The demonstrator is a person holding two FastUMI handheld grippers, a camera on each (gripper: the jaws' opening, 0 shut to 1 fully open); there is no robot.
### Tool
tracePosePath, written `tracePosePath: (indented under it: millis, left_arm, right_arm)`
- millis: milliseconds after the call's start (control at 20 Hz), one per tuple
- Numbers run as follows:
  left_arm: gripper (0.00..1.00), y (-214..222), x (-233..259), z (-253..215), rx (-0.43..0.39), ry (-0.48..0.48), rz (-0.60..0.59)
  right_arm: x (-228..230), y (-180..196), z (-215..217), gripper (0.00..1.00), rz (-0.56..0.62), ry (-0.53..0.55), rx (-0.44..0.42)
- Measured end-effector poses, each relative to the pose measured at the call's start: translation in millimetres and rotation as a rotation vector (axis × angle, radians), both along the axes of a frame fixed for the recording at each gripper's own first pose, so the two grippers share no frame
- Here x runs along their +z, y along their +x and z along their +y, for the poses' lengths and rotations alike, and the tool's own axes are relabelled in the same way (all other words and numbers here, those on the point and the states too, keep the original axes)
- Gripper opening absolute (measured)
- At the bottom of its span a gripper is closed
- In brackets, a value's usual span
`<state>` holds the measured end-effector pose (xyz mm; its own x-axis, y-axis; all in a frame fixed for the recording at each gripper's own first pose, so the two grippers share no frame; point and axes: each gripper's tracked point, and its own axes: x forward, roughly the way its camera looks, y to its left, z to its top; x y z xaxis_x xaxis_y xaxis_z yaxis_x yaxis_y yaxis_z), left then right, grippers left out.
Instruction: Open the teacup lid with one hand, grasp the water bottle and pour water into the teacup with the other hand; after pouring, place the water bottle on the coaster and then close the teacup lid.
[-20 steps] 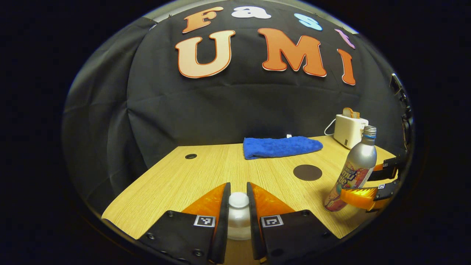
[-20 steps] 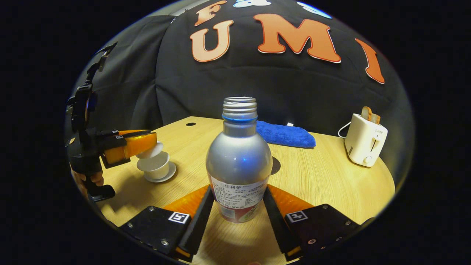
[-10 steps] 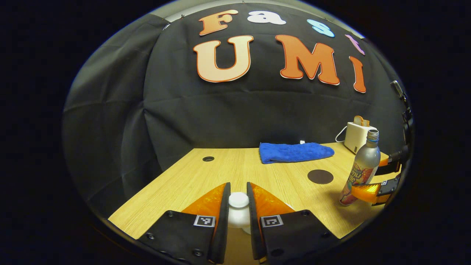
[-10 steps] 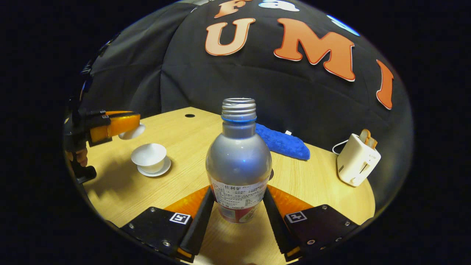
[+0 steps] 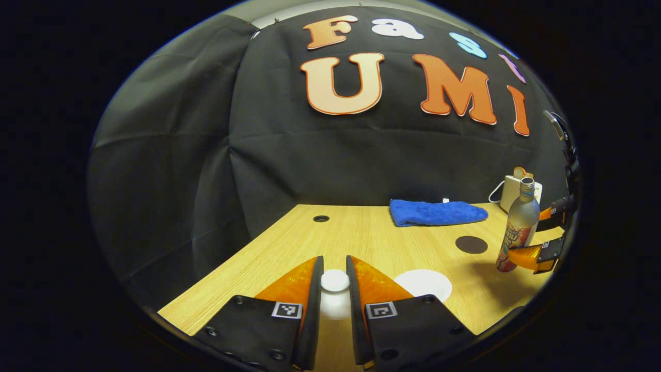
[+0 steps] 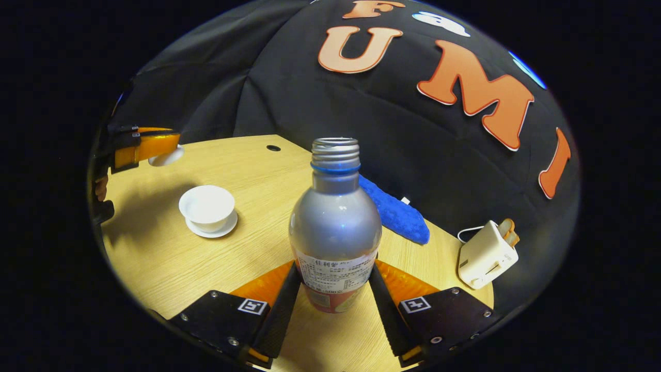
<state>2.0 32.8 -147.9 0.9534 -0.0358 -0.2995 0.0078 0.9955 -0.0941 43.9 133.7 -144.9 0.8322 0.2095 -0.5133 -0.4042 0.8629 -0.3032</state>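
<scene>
In the left gripper view, your left gripper [image 5: 334, 281] pinches the teacup lid [image 5: 334, 279] between its fingers, the open teacup [image 5: 423, 283] just right of them. In the right gripper view, your right gripper [image 6: 334, 289] clamps the water bottle [image 6: 334, 232]; the teacup sits far left, the coaster [image 5: 471, 244] hidden behind the bottle.

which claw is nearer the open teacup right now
Left. The left claw, holding the lid, hangs just beside the teacup; the right claw, gripping the water bottle, is farther off.

black cloth wall [image 5: 320, 155] behind light wood table [image 5: 361, 243]; small round hole [image 5: 320, 218] near table's far edge.
</scene>
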Motion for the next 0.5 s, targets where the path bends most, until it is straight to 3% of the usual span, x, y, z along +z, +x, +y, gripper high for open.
tracePosePath:
  millis: [400, 450, 500]
  left_arm:
    - [0.31, -9.5, -18.3, 37.2, 0.055, 0.003, 0.036]
    - [0.27, -9.6, -19.9, 40.7, 0.059, 0.005, 0.041]
    - [0.31, -10.9, -21.6, 44.2, 0.066, 0.007, 0.041]
  right_arm:
    - [7.9, 15.4, 9.9, 0.77, -0.071, -0.194, 0.067]
    - [8.3, 16.3, 13.0, 0.77, -0.079, -0.213, 0.078]
    - [8.3, 17.8, 16.9, 0.77, -0.088, -0.23, 0.095]
